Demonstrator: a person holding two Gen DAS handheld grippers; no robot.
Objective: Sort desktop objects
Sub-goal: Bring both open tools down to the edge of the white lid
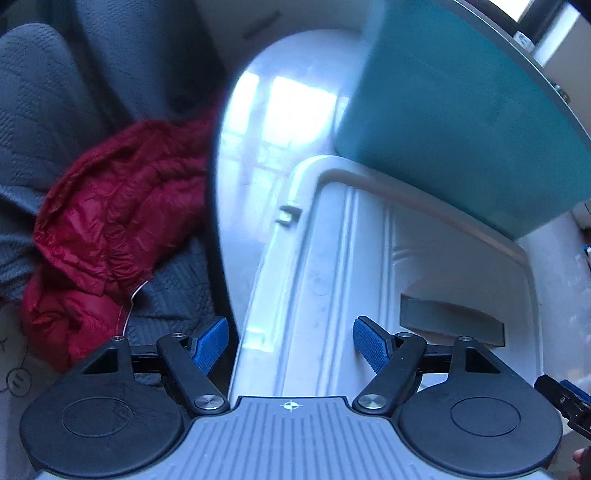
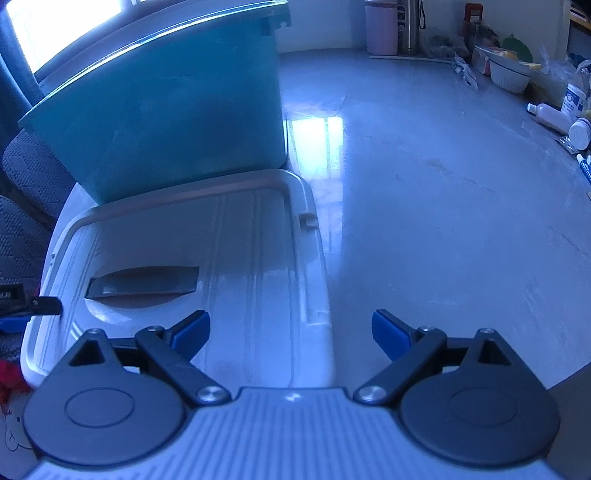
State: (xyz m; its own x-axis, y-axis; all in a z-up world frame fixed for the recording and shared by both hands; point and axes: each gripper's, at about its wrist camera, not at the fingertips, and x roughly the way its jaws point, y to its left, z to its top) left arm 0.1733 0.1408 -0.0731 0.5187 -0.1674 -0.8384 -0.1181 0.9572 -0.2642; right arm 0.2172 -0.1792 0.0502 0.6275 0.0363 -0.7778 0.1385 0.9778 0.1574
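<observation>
A white plastic lid (image 1: 354, 266) with a recessed handle slot (image 1: 450, 317) lies flat on the pale table (image 1: 280, 122). Behind it stands a teal storage bin (image 1: 461, 122). My left gripper (image 1: 290, 343) hangs open over the lid's left edge, nothing between its blue pads. In the right wrist view the same lid (image 2: 236, 258) and teal bin (image 2: 166, 118) fill the left half. My right gripper (image 2: 291, 332) is open above the lid's right edge, empty. A tip of the other gripper shows at the left edge (image 2: 44, 306).
A grey chair with a red quilted jacket (image 1: 110, 229) stands left of the table. At the far right of the table (image 2: 443, 221) lie small bottles (image 2: 550, 116), a white bowl (image 2: 509, 75), bags and two tall containers (image 2: 382, 27).
</observation>
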